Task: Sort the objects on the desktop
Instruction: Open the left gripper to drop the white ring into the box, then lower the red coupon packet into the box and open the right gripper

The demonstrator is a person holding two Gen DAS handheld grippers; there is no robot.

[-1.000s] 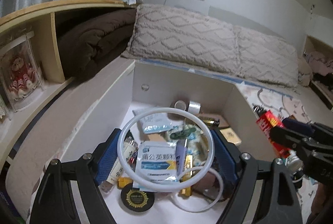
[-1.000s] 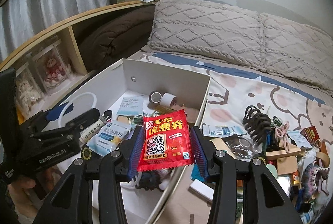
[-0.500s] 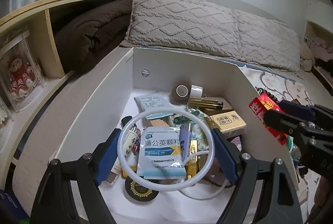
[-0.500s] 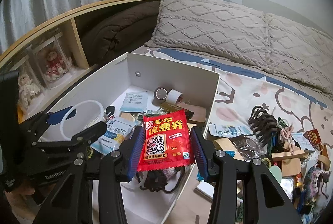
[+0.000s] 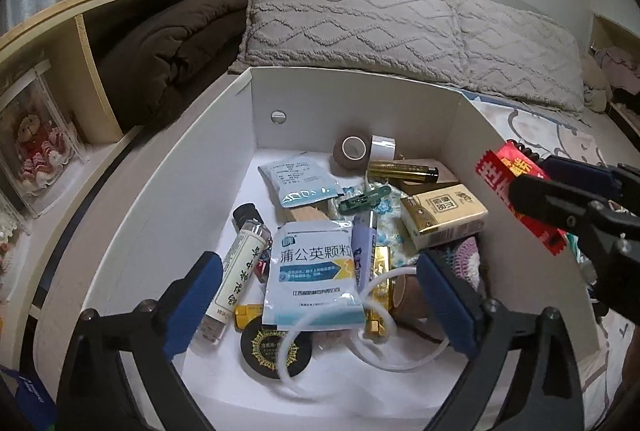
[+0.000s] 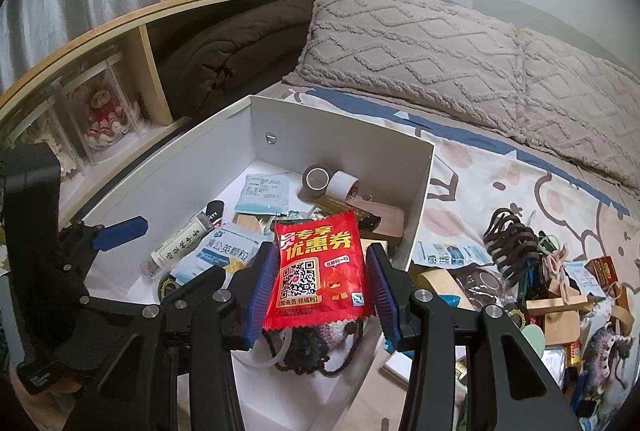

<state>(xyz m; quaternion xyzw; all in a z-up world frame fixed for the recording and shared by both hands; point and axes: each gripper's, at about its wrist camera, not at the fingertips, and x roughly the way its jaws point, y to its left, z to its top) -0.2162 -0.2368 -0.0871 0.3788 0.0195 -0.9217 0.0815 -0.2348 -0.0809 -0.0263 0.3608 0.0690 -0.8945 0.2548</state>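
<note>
Right now I am holding the red coupon sachet (image 6: pixel 318 273) pinched flat between the blue pads of the right gripper (image 6: pixel 320 279), and the white storage box (image 6: pixel 340 135) is what my coming move is turning on. In the right wrist view the box is lying from about ten to twelve o'clock of the sachet, with its near right wall passing just under the packet, so I am judging that a short push toward eleven o'clock is all that is separating the sachet from the open floor of the box. The sachet's long axis is running from six to twelve o'clock, roughly along the fingers.

The left gripper (image 5: pixel 320 295) is opening over the box, its jaws spreading wide with nothing pressed between the pads. A white ring (image 5: pixel 304 375) is lying below it on the box floor, partly across a black round tin (image 5: pixel 260 349) and under a blue-and-white granule sachet (image 5: pixel 312 271).

The right hand is the one nearer the drop. At three o'clock of the box, loose clutter is waiting on the bedsheet (image 6: pixel 500 183), including a dark claw hair clip (image 6: pixel 512 247).
</note>
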